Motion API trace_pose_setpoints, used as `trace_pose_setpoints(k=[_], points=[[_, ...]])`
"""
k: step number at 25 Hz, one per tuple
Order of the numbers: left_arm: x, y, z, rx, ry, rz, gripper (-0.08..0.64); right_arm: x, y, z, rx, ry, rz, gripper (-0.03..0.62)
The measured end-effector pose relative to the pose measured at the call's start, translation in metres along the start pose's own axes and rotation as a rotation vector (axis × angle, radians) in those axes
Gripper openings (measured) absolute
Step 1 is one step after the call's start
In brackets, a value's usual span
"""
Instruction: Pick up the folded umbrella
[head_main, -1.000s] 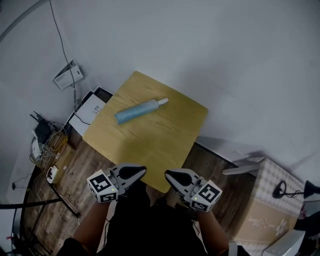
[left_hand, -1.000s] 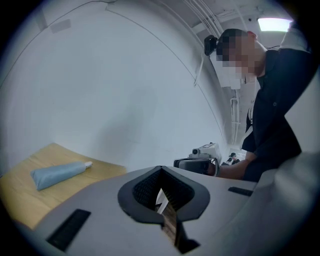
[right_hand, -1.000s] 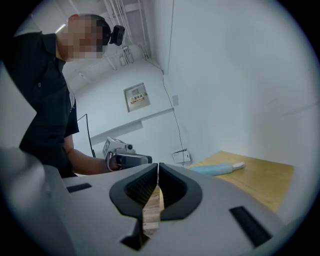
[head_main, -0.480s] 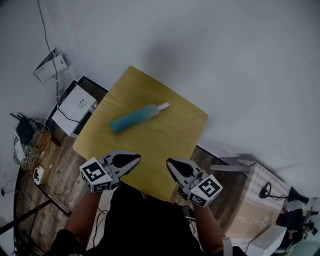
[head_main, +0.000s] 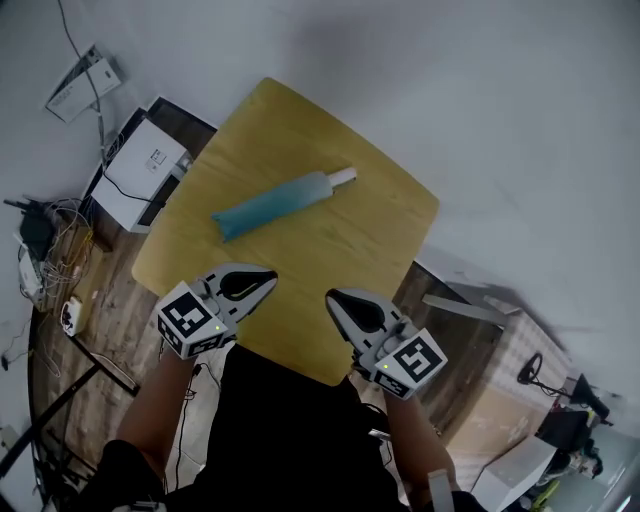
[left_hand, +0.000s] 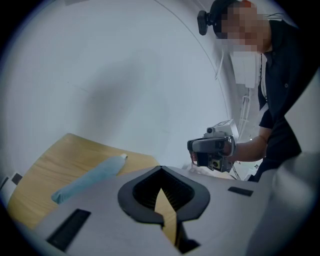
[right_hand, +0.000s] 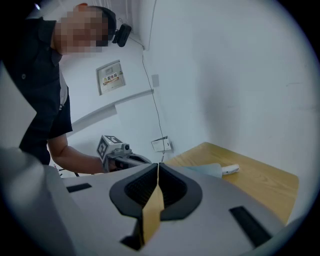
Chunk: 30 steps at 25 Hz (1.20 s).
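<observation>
The folded umbrella (head_main: 275, 203), light blue with a white handle end, lies slantwise on the square wooden table (head_main: 380, 240). It also shows in the left gripper view as a blue roll (left_hand: 87, 179), and the right gripper view catches part of the umbrella (right_hand: 206, 171). My left gripper (head_main: 268, 278) hovers over the table's near edge, short of the umbrella, with its jaws shut and nothing between them. My right gripper (head_main: 332, 297) hangs beside it to the right, also shut and empty. Both point toward the umbrella without touching it.
A white box-like device (head_main: 140, 180) with cables sits on the floor left of the table, next to a tangle of wires (head_main: 45, 250). A cloth-covered cardboard box (head_main: 510, 385) stands at the right. A pale wall lies beyond the table.
Both grippers have moved forward from in front of the table to over its near edge, closer to the umbrella. The jaws stayed shut.
</observation>
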<state>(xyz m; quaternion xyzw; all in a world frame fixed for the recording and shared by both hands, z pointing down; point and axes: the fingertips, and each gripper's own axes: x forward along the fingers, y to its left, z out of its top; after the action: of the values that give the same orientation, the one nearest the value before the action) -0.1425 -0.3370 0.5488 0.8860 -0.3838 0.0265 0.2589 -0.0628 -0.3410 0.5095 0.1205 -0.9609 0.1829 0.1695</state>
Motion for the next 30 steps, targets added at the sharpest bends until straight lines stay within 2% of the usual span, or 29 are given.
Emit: trace_pose_setpoints(k=[2, 6, 11, 15, 20, 26, 30], points=[[0.009, 0.013, -0.005, 0.016, 0.028, 0.039, 0.011, 0.002, -0.01, -0.01, 0.009, 0.007, 0.015, 0.021], [0.028, 0.038, -0.012, 0.123, 0.105, 0.13, 0.011, 0.006, -0.031, -0.037, 0.023, 0.01, 0.058, 0.021], [0.045, 0.062, -0.002, 0.218, 0.158, 0.184, 0.018, 0.025, -0.044, -0.046, 0.04, -0.035, 0.075, 0.021], [0.056, 0.093, -0.007, 0.296, 0.26, 0.248, 0.105, 0.039, -0.049, -0.047, 0.062, -0.079, 0.105, 0.021], [0.076, 0.126, -0.023, 0.406, 0.466, 0.289, 0.188, 0.049, -0.058, -0.059, 0.068, -0.079, 0.141, 0.021], [0.083, 0.147, -0.043, 0.468, 0.623, 0.285, 0.26, 0.056, -0.065, -0.071, 0.086, -0.064, 0.147, 0.021], [0.086, 0.155, -0.051, 0.506, 0.676, 0.301, 0.287, 0.055, -0.068, -0.08, 0.086, -0.061, 0.145, 0.021]])
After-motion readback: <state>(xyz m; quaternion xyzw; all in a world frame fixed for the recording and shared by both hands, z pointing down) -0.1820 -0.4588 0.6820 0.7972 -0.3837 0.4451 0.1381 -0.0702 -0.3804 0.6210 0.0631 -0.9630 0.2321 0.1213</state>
